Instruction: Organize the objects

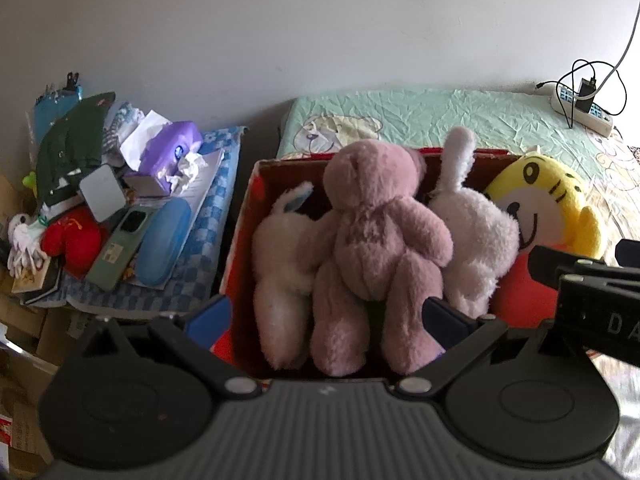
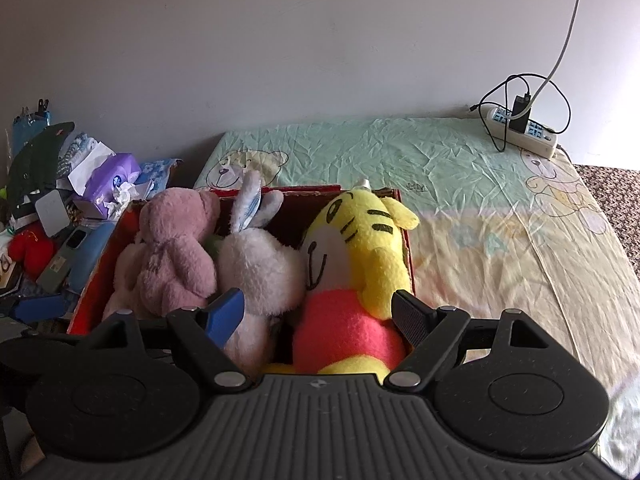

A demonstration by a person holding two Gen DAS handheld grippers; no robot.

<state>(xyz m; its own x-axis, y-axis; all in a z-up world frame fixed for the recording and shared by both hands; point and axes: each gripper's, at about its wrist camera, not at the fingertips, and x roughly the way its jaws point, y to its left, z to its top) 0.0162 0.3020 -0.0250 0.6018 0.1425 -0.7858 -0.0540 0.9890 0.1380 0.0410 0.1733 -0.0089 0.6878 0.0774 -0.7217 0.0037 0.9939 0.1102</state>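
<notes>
A red box stands on the bed and holds several plush toys side by side. A pink teddy bear lies in the middle, a white plush to its left, a white rabbit to its right, and a yellow tiger in a red shirt at the right end. My left gripper is open, its fingers either side of the bear's legs. My right gripper is open around the tiger's body.
A cluttered stand to the left holds a purple tissue pack, a phone, a blue glasses case and a red plush. A power strip with cables lies on the bed sheet by the wall.
</notes>
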